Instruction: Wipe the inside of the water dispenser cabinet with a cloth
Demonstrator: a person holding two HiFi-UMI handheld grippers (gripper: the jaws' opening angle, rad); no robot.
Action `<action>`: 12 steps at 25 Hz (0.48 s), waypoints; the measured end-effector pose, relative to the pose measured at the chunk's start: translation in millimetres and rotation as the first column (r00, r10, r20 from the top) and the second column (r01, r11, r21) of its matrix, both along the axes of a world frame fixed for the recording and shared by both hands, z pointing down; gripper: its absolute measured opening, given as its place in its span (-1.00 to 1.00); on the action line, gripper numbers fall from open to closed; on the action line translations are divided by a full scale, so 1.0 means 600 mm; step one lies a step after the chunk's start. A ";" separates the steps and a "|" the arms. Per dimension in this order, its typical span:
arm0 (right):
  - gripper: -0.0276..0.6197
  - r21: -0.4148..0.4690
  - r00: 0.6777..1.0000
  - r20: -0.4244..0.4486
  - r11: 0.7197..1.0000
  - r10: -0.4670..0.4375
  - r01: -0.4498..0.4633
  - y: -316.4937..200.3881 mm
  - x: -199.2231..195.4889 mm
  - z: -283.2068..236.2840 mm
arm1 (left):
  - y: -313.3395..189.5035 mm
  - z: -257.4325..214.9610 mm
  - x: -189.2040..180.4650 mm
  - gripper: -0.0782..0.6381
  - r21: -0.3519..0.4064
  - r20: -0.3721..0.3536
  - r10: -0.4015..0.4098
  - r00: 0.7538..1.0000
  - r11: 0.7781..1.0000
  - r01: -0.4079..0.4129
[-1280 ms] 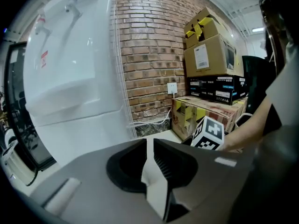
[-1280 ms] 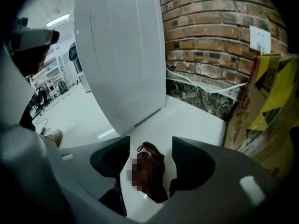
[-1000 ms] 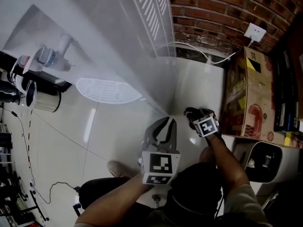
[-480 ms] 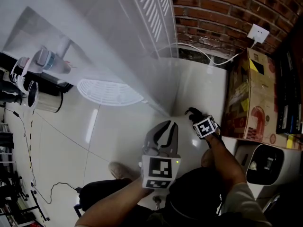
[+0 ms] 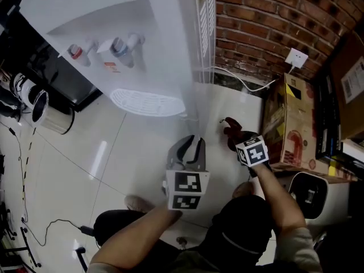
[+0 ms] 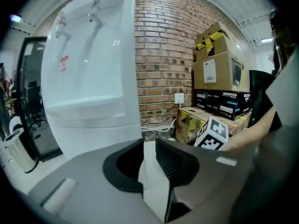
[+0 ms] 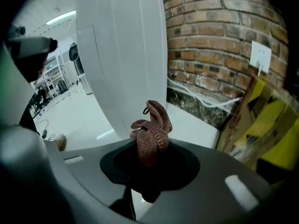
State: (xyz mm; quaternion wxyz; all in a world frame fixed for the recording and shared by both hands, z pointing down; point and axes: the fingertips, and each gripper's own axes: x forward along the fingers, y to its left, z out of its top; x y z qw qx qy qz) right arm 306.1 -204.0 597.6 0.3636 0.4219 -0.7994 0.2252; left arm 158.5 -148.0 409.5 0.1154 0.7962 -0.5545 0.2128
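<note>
Right gripper [image 7: 148, 162], just closing, pinches a bunched brown knit cloth [image 7: 152, 129]; left gripper [image 6: 150, 164], just opening a slit, is empty. A glossy white water dispenser [image 5: 131, 44] stands at eleven o'clock against a brick wall [image 5: 256, 21].

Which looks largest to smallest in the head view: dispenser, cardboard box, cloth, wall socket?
1. Dispenser, by far the largest.
2. Box.
3. Cloth and socket look about alike. The cloth is nearer the camera, so I won't rank those two.
</note>
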 end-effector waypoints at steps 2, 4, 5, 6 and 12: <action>-0.57 0.061 1.000 0.004 0.998 -0.014 0.013 -0.005 -0.005 -0.084 | 0.000 -0.015 -0.013 -0.56 0.009 -0.018 -0.027 0.999 1.000 0.027; -0.57 0.124 1.000 0.003 0.992 -0.029 0.028 -0.011 -0.009 -0.174 | -0.006 -0.028 -0.020 -0.49 0.025 -0.034 -0.050 0.998 0.998 0.051; -0.57 0.153 0.999 0.004 0.987 -0.038 0.037 -0.012 -0.012 -0.218 | -0.009 -0.035 -0.022 -0.46 0.038 -0.035 -0.058 0.998 0.998 0.059; -0.57 0.179 0.999 0.004 0.983 -0.050 0.048 -0.011 -0.017 -0.258 | -0.013 -0.041 -0.023 -0.42 0.051 -0.031 -0.064 0.997 0.997 0.065; -0.56 0.259 0.998 0.060 0.966 0.013 -0.028 0.011 -0.031 -0.439 | -0.029 -0.050 -0.028 -0.20 0.099 0.005 -0.102 0.995 0.990 0.101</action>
